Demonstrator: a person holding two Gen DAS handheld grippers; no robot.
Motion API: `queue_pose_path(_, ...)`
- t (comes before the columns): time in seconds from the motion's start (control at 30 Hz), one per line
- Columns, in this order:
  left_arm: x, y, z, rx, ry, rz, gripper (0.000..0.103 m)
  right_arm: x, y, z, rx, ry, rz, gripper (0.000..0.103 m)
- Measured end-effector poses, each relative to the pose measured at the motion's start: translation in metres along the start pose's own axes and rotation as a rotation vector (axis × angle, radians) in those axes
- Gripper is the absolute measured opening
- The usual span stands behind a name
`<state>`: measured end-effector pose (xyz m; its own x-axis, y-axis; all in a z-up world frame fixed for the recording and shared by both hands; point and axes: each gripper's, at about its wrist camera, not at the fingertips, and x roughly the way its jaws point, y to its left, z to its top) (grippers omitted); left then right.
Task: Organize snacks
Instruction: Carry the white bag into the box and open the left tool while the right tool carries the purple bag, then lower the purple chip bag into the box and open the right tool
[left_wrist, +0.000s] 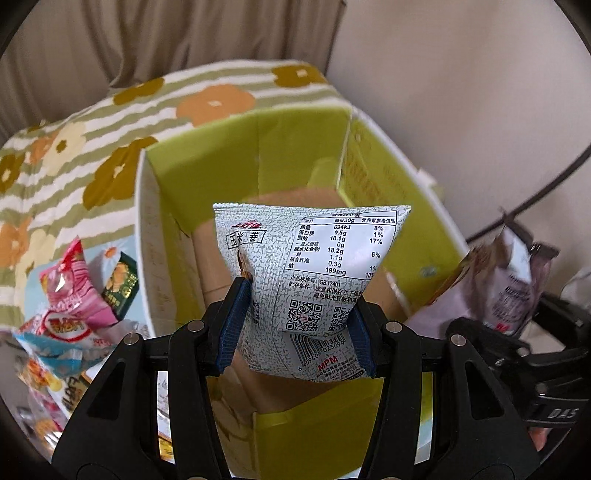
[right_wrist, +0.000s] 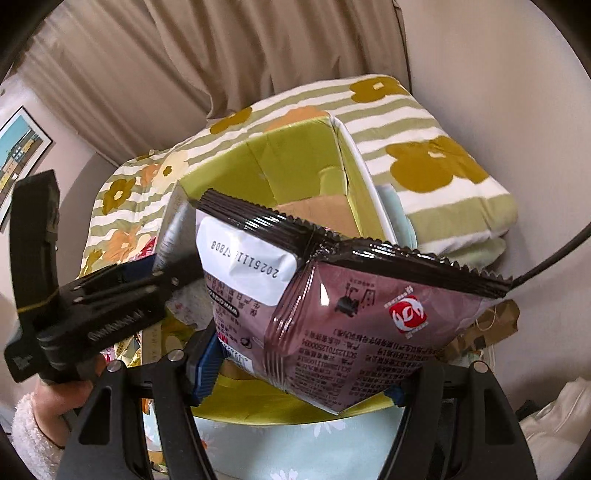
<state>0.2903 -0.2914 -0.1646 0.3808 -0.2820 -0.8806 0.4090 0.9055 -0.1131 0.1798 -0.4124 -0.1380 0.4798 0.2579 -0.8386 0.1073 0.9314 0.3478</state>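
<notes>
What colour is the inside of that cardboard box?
Lime green walls on the box, brown floor; clearest in the left wrist view.

The left claw (left_wrist: 297, 325) grips a grey speckled snack packet (left_wrist: 314, 266) between its blue pads, holding it over an open green-lined cardboard box (left_wrist: 177, 173). Left of the box lies a heap of snack packets (left_wrist: 70, 317) on a flowered striped cloth (left_wrist: 92, 140). At far right, blurred, a mauve packet (left_wrist: 513, 291).
</notes>
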Motion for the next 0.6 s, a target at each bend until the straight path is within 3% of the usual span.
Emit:
queue_pose_path(0.13, 0.007, -0.011, 0.002, 0.061, 0.033, 0.043, 0.05, 0.005, -0.006, 0.003, 0.008, 0.01, -0.002, 0.065)
queue_pose_path(0.17, 0.007, -0.014, 0.003, 0.075, 0.03, 0.051, 0.057, 0.006, -0.007, 0.003, 0.011, 0.01, 0.002, 0.066)
queue_pose_path(0.2, 0.006, -0.016, 0.004, 0.09, 0.031, 0.057, 0.076, 0.005, -0.007, 0.002, 0.014, 0.008, 0.006, 0.065)
queue_pose_path(0.27, 0.002, -0.019, 0.006, 0.104, 0.018, 0.054, 0.098, 0.006, -0.009, 0.003, 0.015, 0.012, 0.014, 0.065)
queue_pose_path(0.43, -0.022, -0.008, 0.001, 0.126, -0.032, 0.096, 0.099, 0.007, -0.008, 0.003, -0.003, 0.026, 0.018, 0.065)
queue_pose_path(0.6, -0.037, 0.014, -0.013, 0.067, -0.048, 0.094, 0.099, 0.01, 0.001, 0.004, -0.053, 0.048, 0.004, 0.065)
